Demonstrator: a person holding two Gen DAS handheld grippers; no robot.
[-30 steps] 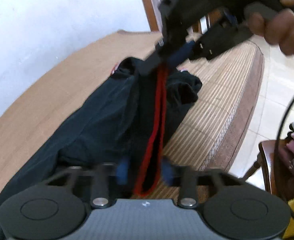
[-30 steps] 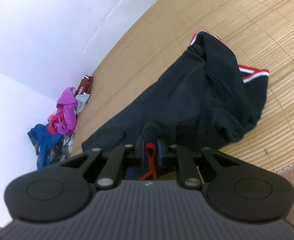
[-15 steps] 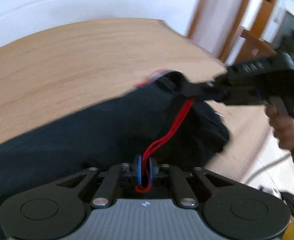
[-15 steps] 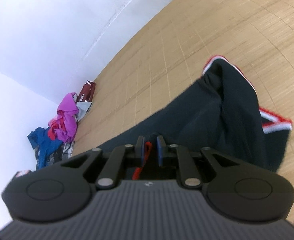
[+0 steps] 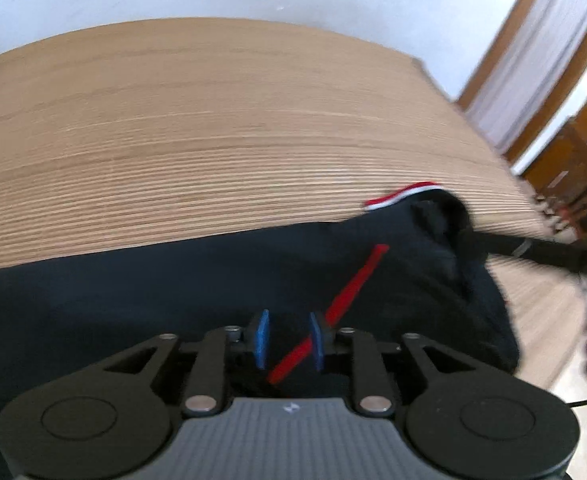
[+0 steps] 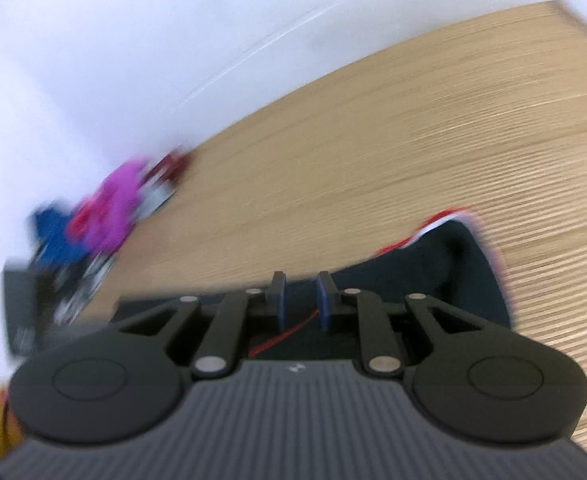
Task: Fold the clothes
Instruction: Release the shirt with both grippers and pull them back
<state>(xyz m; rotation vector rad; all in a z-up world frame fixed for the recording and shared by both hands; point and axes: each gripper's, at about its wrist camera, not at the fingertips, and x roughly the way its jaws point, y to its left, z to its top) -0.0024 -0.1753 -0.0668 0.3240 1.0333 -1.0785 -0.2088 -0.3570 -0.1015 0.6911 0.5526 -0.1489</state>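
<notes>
A dark garment [image 5: 213, 288] with a red-and-white trimmed hem [image 5: 401, 194] lies spread on a woven bamboo mat [image 5: 213, 120], filling the lower half of the left wrist frame. Its long axis runs roughly left to right across that frame, from the lower left edge toward the bunched end at the right.

The left tongs [image 5: 287, 338] have just been opening. Their blue pads [image 5: 260, 336] now stand apart, and a red drawstring [image 5: 353, 292] runs slantwise up from between them toward the upper right without being pinched. The garment lies directly under and ahead of these tongs.

The right tongs [image 6: 300, 300] have also just been opening, by less. In the right wrist frame a gap shows between their pads, with a thin stretch of the red drawstring [image 6: 289, 334] crossing below it, apparently loose. In the left wrist frame these same tongs reach in from the right edge to the bunched end of the garment [image 5: 441, 220]; blur makes it hard to say whether they hold cloth there.

A heap of coloured clothes [image 6: 105, 216] sits at the far left of the right wrist frame, well apart from the garment.

Judging by this, the next grab turns on the two ends of that long axis: the left tongs are nearer the middle and left stretch of the garment, the right tongs nearer the trimmed end.
</notes>
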